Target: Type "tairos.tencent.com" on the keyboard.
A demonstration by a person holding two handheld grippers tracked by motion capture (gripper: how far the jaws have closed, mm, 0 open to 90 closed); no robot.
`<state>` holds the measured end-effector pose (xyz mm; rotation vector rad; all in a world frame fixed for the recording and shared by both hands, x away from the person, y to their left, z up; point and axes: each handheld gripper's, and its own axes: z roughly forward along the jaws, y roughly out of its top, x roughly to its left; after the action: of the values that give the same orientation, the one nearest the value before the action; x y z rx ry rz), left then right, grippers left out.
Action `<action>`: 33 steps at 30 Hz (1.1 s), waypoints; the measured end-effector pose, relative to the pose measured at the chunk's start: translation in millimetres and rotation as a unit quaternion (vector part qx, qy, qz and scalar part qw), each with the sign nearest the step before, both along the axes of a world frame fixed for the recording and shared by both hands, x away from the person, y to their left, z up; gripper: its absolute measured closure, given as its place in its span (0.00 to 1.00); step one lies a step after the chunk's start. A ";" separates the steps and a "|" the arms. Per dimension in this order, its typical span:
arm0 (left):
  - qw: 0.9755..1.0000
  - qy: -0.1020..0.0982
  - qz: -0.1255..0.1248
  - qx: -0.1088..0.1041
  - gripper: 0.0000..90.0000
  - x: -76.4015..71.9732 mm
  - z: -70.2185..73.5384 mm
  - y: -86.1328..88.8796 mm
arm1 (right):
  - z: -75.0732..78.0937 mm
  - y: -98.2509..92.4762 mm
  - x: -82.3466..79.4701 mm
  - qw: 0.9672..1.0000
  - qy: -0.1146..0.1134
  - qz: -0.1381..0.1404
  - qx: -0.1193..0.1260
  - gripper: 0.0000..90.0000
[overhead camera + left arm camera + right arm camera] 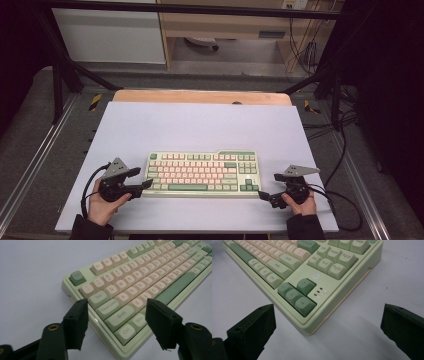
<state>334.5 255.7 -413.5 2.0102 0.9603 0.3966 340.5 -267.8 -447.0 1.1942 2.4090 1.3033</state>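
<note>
A pale green keyboard (202, 173) with cream and green keys lies flat on the white sheet (200, 125), near its front edge. My left gripper (143, 178) is open at the keyboard's left end. In the left gripper view its jaws (116, 315) straddle the front left corner of the keyboard (140, 280), around the Ctrl and Shift keys. My right gripper (269, 185) stands wide open just off the keyboard's front right corner. In the right gripper view the gripper (328, 320) frames the arrow-key corner of the keyboard (307, 267), with its jaws apart from it.
The white sheet covers a wooden table (200, 96) inside a black metal frame (60, 75). Black cables (345, 200) trail from the right gripper across the sheet's right edge. Bare sheet lies behind the keyboard and to both sides.
</note>
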 end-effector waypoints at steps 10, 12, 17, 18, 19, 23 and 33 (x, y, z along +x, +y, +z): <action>1.000 -0.002 0.014 0.006 0.67 4.9 8.7 -7.4 | -0.4 0.3 0.1 1.000 0.000 0.002 0.000 0.01; 1.000 -0.003 0.015 0.005 0.74 7.2 10.3 -10.4 | -0.6 0.6 0.1 1.000 0.002 0.001 0.000 0.01; 1.000 -0.003 0.010 0.007 0.84 11.7 13.2 -19.8 | -0.2 0.1 0.0 1.000 0.001 0.001 0.000 0.01; 1.000 -0.003 0.009 0.008 0.85 12.6 13.5 -21.7 | -0.2 0.2 0.0 1.000 0.001 0.002 0.000 0.01; 1.000 -0.003 0.008 0.008 0.86 14.4 14.2 -25.4 | -0.3 0.3 0.1 1.000 0.001 0.002 0.000 0.01; 1.000 -0.002 0.002 0.010 0.91 18.0 15.4 -32.6 | -0.4 0.5 0.1 1.000 0.002 0.001 0.001 0.01; 1.000 0.006 -0.008 0.011 0.98 26.0 13.8 -48.9 | -0.9 0.7 0.5 1.000 0.001 0.002 -0.001 0.01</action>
<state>360.5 206.8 -399.7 2.0403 0.9501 0.3887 341.0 -267.1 -447.9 1.1912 2.4157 1.3021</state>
